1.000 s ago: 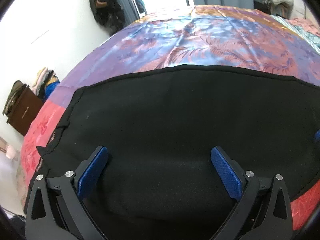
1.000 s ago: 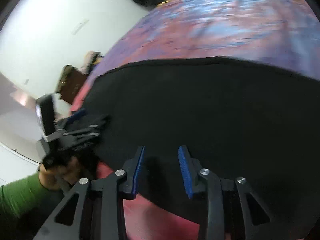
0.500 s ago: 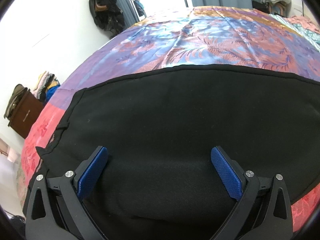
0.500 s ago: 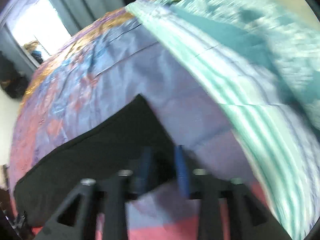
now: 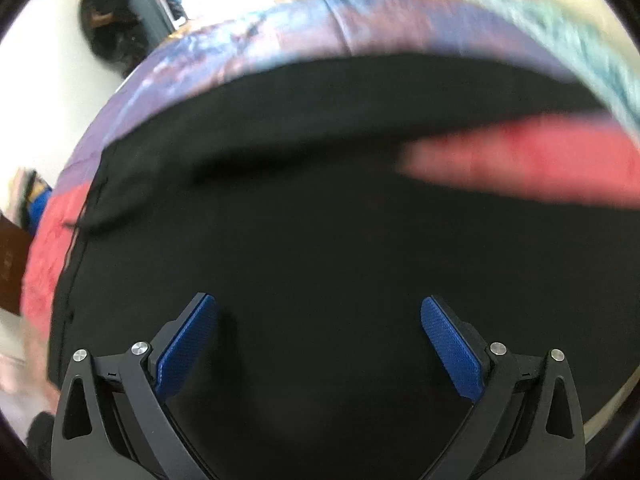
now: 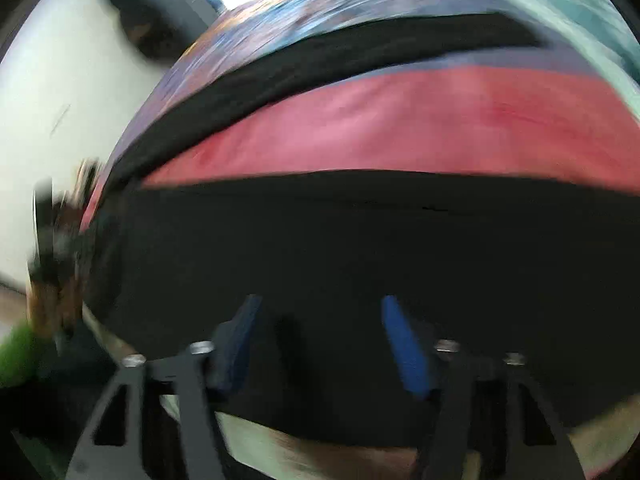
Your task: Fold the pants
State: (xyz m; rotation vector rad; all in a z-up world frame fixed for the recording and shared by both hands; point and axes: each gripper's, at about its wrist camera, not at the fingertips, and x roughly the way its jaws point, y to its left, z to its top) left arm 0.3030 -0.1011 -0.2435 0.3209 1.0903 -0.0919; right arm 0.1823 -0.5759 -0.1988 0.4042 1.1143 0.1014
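Black pants [image 5: 320, 220] lie flat on a patterned bedspread [image 5: 260, 36], and a red wedge of the cover [image 5: 528, 164] shows between the two legs at the right. My left gripper [image 5: 318, 320] hovers over the near leg, open wide, blue pads clear of the cloth. The right wrist view is blurred. There the near leg [image 6: 320, 248] fills the lower half and the far leg [image 6: 360, 64] runs across the top. My right gripper [image 6: 320, 320] is above the near leg with its jaws opening and nothing pinched between them.
A white wall with dark hanging clothes [image 5: 108, 32] stands to the left of the bed. Low at the left edge is a brown cabinet [image 5: 10, 264]. A hand in a green sleeve [image 6: 16, 352] shows blurred at the left of the right wrist view.
The left gripper has swung right along the pants, bringing the red gap between the legs into view. The right gripper swept from the pants' end back over the near leg, its jaws wider.
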